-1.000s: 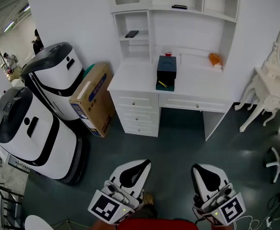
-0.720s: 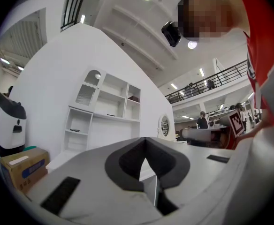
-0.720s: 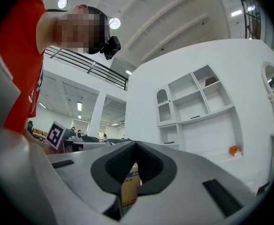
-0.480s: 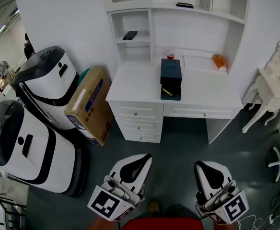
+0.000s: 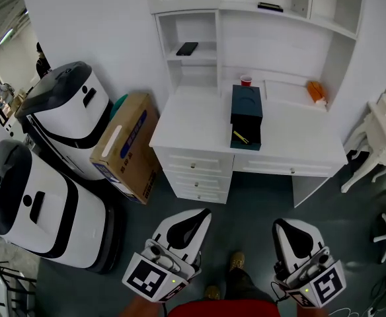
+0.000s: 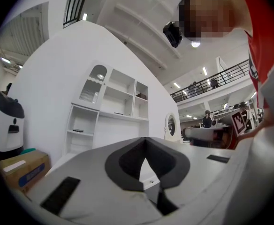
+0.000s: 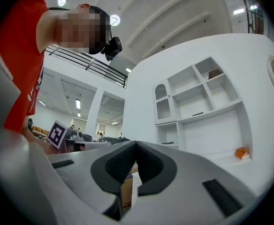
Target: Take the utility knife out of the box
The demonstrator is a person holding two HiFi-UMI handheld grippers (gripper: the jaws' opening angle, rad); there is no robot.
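Left claw (image 6: pixel 145 139): clenched tip to tip, empty; smooth white shell, dark padded hollow.
Right claw (image 7: pixel 136 143): clenched, empty, same build.
Utility knife (image 5: pixel 240 137): thin yellow strip in the box's open lower compartment; only the head view shows it.
Box (image 5: pixel 246 104): dark teal, upright, on the white tabletop (image 5: pixel 193 127), well apart from both claws.

I see a large lab hall staged with home furniture. A white shelved desk (image 5: pixel 193 127) stands near two bulky white machines (image 5: pixel 54 207). A railed mezzanine (image 6: pixel 212 81) shows high up.
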